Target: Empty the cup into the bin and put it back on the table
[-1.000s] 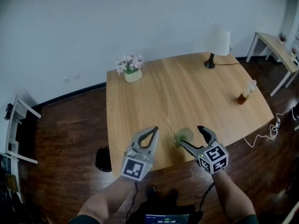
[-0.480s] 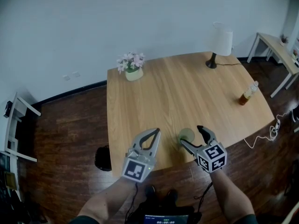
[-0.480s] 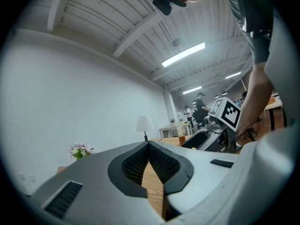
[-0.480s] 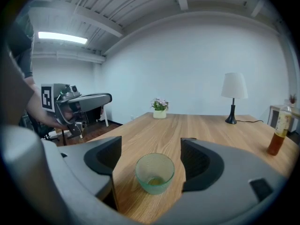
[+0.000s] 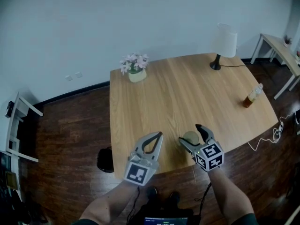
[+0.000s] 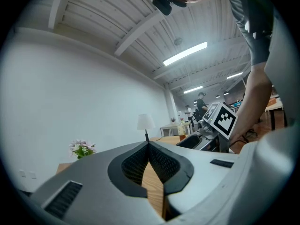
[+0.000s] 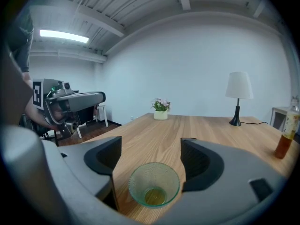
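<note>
A green-tinted glass cup [image 5: 191, 138] stands near the front edge of the wooden table [image 5: 187, 93]. It holds a little yellowish liquid at the bottom [image 7: 154, 197]. My right gripper [image 5: 190, 134] is open, low over the table. The cup [image 7: 154, 184] sits upright between its two jaws, with a gap on the left side. My left gripper [image 5: 156, 136] hovers over the table edge to the left of the cup, shut and empty [image 6: 149, 143]. A black bin [image 5: 105, 160] stands on the floor beside the table's left front corner.
On the table are a flower pot [image 5: 136, 70] at the back left, a white lamp [image 5: 225, 44] at the back right and a brown bottle [image 5: 251, 95] at the right edge. A side table [image 5: 281, 50], a floor cable [image 5: 269, 135] and a white rack [image 5: 18, 125] stand around.
My right gripper has edged forward, so the cup lies a little deeper between its jaws. The left gripper has hardly moved.
</note>
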Motion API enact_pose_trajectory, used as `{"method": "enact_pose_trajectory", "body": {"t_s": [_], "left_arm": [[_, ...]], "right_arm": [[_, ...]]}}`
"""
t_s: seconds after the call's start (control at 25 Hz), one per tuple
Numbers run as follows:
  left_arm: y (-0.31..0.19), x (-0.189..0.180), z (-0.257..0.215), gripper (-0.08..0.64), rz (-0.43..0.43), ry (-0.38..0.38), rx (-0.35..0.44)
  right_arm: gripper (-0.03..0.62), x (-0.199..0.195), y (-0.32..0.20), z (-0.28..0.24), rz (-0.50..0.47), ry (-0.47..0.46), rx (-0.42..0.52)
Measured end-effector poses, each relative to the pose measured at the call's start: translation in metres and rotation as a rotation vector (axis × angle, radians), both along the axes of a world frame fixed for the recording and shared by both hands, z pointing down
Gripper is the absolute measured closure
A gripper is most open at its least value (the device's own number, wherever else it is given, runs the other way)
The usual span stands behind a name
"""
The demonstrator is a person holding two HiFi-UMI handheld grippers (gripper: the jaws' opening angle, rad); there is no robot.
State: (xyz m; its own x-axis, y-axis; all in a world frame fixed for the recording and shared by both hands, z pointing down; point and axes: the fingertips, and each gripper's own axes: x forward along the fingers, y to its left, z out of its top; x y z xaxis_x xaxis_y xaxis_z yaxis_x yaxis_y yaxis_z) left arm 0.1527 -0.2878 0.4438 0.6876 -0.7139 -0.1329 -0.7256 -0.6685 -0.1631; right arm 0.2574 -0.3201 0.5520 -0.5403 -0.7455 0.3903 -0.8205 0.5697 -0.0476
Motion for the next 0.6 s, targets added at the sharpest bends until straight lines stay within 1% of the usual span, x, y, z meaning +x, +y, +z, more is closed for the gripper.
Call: {"method": "enact_pose_trajectory", "body": {"t_s": [0.12,0.2,0.24,0.28,0.4,0.6], "left_arm": [[-0.002,-0.003,0.002,0.568,-0.01,0.004,0.001],[-0.003,-0.006,0.006,0.568,-0.021,-0.004,-0.01],[-0.004,-0.008,0.007,0.568,-0.026,-0.006,-0.016],[-0.004,-0.009,0.008,0.568,-0.028,-0.008,-0.02],[-0.004,-0.008,0.006,0.568,-0.022,-0.013,-0.014],[-0.004,-0.005,0.008,0.568,-0.022,-0.008,-0.027]], "right_arm": [[0.187,0.002,-0.001,0.005,0.001,-0.003,0.002],[0.187,0.0,0.001,0.013,-0.016,0.002,-0.012],[0.162,-0.002,0.001,0.017,-0.026,0.002,-0.019],[0.119,-0.004,0.001,0.018,-0.032,0.002,-0.02],[0.118,-0.006,-0.001,0.02,-0.035,0.013,-0.001],[0.118,-0.001,0.001,0.039,-0.027,0.026,-0.017]]}}
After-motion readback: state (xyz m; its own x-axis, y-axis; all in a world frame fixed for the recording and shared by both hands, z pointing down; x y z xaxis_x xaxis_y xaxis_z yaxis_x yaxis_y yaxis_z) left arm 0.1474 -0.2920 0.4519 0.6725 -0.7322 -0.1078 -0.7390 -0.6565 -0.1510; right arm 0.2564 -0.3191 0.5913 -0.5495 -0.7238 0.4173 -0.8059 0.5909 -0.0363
